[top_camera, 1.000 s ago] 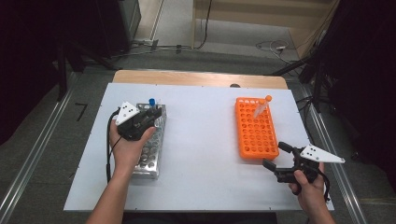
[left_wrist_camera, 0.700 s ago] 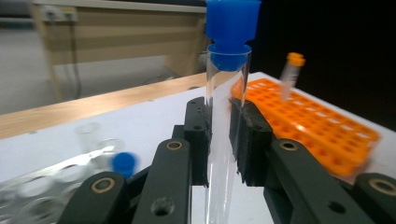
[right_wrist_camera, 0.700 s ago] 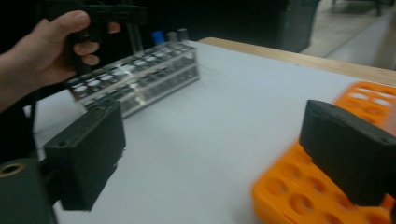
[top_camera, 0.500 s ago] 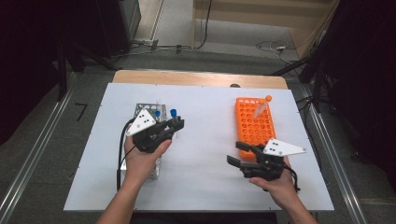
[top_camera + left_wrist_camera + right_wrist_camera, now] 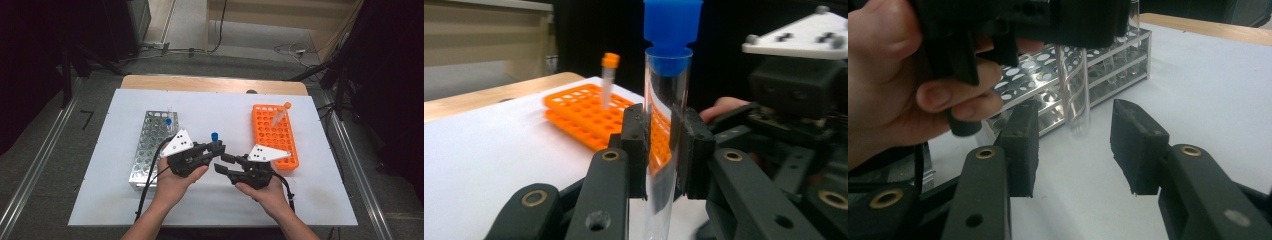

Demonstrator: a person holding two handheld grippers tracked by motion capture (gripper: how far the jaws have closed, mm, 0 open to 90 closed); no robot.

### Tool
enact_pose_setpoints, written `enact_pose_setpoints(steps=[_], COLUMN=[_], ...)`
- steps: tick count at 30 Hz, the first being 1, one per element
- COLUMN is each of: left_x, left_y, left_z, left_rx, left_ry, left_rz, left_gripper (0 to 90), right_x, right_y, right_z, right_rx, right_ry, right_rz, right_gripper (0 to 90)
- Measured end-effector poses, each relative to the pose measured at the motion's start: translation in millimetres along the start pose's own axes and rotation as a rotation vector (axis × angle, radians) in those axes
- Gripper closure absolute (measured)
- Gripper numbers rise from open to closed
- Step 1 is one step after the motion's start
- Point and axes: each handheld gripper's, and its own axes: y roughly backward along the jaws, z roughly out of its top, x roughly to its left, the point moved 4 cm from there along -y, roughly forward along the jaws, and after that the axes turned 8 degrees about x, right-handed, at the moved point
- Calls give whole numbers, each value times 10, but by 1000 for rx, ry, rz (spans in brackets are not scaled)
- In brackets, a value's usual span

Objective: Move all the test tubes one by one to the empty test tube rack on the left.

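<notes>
Left gripper [image 5: 663,150]: clamped on an upright blue-capped tube [image 5: 667,115].
Right gripper [image 5: 1075,150]: jaws just closing, not yet touching; tube's clear bottom hangs between them.
Beyond left gripper: orange rack [image 5: 589,112].
Beyond right gripper: metal rack [image 5: 1098,60].

Blue-capped clear tube [image 5: 667,125]; orange rack [image 5: 274,135]; silver rack [image 5: 150,145].

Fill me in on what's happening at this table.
A person works two handheld grippers over a white table. The left gripper is shut on a clear blue-capped tube, held upright between the metal rack and the orange rack. The right gripper has just been closing; its fingers flank the tube's bottom without touching it.
</notes>
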Motion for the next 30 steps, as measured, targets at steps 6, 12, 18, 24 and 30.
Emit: enact_pose_setpoints(steps=[6, 12, 18, 24, 30], left_x=[-54, -34, -46, -44, 17], left_y=[-66, -21, 64, 58, 115], left_z=[-28, 15, 91, 88, 106], left_rx=[17, 20, 5, 21, 11], left_ry=[0, -4, -20, -2, 14], left_rz=[-31, -22, -6, -26, -2], left_gripper=[771, 662, 702, 765, 767], right_x=[15, 37, 62, 57, 2], right_y=[16, -3, -47, -57, 6], right_z=[-21, -66, -113, -131, -122], right_rx=[-12, 2, 24, 29, 6], right_ry=[19, 39, 66, 70, 48], right_rz=[-3, -3, -14, -23, -30], right_gripper=[749, 756, 756, 755, 505])
